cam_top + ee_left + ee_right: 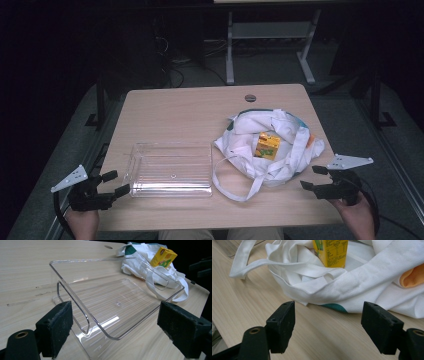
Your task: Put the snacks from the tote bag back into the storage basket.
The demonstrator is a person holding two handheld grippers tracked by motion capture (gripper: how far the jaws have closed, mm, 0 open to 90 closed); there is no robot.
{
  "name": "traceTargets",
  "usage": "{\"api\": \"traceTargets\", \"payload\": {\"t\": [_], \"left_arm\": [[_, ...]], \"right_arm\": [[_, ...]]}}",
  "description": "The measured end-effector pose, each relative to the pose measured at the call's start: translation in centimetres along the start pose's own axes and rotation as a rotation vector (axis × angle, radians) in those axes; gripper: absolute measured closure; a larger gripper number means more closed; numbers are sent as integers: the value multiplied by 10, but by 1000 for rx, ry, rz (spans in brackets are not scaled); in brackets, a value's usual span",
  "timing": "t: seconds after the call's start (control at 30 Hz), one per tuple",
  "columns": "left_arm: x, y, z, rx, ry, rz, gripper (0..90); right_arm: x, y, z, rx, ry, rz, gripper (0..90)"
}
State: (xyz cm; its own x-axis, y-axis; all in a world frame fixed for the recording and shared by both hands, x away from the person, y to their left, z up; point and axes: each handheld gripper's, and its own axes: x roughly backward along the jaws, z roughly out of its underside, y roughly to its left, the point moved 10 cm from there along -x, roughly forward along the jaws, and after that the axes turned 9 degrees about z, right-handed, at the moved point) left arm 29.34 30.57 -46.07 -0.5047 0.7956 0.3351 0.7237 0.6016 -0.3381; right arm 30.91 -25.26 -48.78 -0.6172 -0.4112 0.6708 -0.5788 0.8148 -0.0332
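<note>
A clear plastic tray (pixel 170 170) lies on the wooden table (pixel 180 107) at the front left, empty. A crumpled white cloth bag (pixel 280 150) lies to its right, with a yellow juice carton (pixel 267 145) standing in its open mouth. My left gripper (pixel 116 183) is open at the tray's near left corner; in the left gripper view the tray's corner (pixel 100 322) lies between the jaws and a little beyond them, untouched. My right gripper (pixel 313 177) is open just short of the bag's right side, with the bag (pixel 352 287) and carton (pixel 330 252) ahead of the jaws.
A round cable hole (pixel 250 98) sits near the table's far edge. The bag's long strap (pixel 235 187) loops toward the front edge. An orange patch (pixel 413 276) shows inside the bag. Desk legs (pixel 230 50) and cables stand on the dark floor behind.
</note>
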Motion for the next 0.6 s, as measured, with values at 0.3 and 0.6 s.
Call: {"api": "traceTargets", "payload": {"t": [0.3, 0.6], "left_arm": [[0, 0, 0, 0, 2, -1, 128], [1, 0, 0, 7, -6, -6, 127]], "right_arm": [[3, 0, -2, 6, -9, 2, 269], [7, -5, -13, 11, -4, -2, 255]]}}
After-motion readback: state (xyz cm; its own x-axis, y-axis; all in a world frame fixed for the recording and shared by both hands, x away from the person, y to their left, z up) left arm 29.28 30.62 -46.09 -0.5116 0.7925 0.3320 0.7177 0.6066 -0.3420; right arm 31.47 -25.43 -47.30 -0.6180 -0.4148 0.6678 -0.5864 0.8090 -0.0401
